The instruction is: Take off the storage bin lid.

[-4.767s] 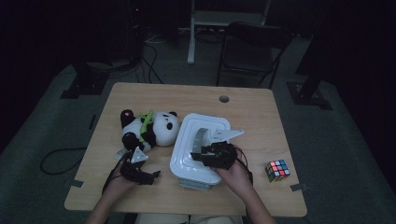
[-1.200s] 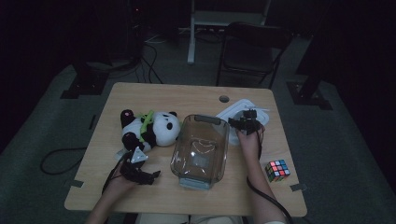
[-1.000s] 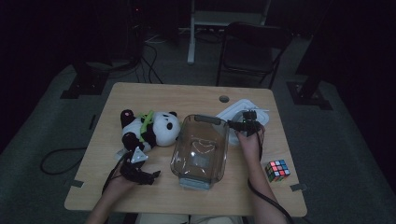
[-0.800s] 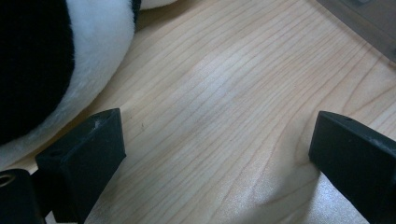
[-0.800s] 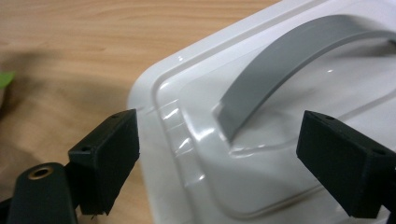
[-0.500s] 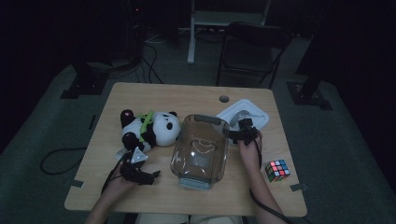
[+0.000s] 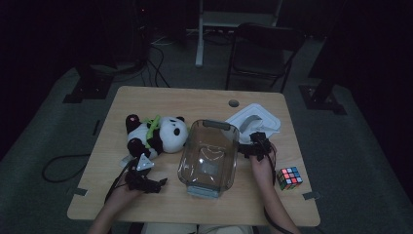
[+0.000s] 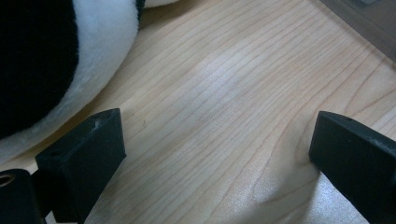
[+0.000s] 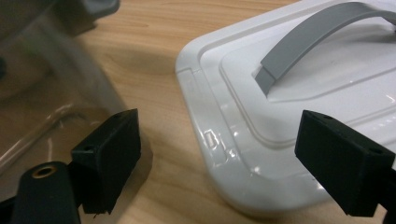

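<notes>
Nothing readable here, honestly. No text, brand, number or label on the white lid (image 9: 299, 112), its grey handle (image 9: 322, 35), the clear container (image 7: 208, 157), the plush panda (image 7: 155, 135) or the colour cube (image 7: 290, 177). The counter (image 8: 243, 93) is plain wood grain up close, and the high view is too dim for small print.

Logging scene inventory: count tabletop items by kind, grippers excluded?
Plush panda: 1
Clear plastic box: 1
White lid: 1
Puzzle cube: 1
Total: 4
</notes>
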`<state>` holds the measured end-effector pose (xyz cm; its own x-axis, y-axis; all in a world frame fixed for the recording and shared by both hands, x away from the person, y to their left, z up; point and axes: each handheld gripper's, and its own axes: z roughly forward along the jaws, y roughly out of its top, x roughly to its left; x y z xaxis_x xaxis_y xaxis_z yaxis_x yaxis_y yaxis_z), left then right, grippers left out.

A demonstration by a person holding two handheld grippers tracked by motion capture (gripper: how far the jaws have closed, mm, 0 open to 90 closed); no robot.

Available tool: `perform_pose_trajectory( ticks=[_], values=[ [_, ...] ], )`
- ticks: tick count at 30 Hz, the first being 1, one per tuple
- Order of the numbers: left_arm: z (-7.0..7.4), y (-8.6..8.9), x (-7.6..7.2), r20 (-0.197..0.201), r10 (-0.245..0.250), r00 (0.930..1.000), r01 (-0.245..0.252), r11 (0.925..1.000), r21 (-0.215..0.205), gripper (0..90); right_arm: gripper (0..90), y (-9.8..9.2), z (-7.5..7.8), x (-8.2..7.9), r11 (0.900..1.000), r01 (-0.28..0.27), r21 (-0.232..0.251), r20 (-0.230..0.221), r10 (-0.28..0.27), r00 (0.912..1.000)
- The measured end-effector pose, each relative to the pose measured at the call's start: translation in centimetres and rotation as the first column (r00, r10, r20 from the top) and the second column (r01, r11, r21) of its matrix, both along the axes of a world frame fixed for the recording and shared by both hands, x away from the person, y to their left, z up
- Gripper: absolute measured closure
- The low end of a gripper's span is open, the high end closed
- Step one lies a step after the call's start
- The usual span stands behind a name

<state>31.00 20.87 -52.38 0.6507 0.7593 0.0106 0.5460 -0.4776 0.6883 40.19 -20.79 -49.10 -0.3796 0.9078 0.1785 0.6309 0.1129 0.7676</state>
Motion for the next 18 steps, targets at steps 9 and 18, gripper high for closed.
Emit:
perform_pose_trajectory(
  ticks=[9,18],
  values=[
    [0.0,0.0,0.0,0.000,0.000,1.0000,0.000,1.0000,0.000,4.2,13.9,-0.4,-0.5,-2.1,1.000,-0.001,-0.010,0.007,0.001,1.0000],
    [0.0,0.0,0.0,0.000,-0.001,1.0000,0.001,1.0000,-0.001,4.2,13.9,-0.1,-1.4,-4.0,0.996,-0.057,-0.065,0.032,0.059,0.9977]
  ],
)
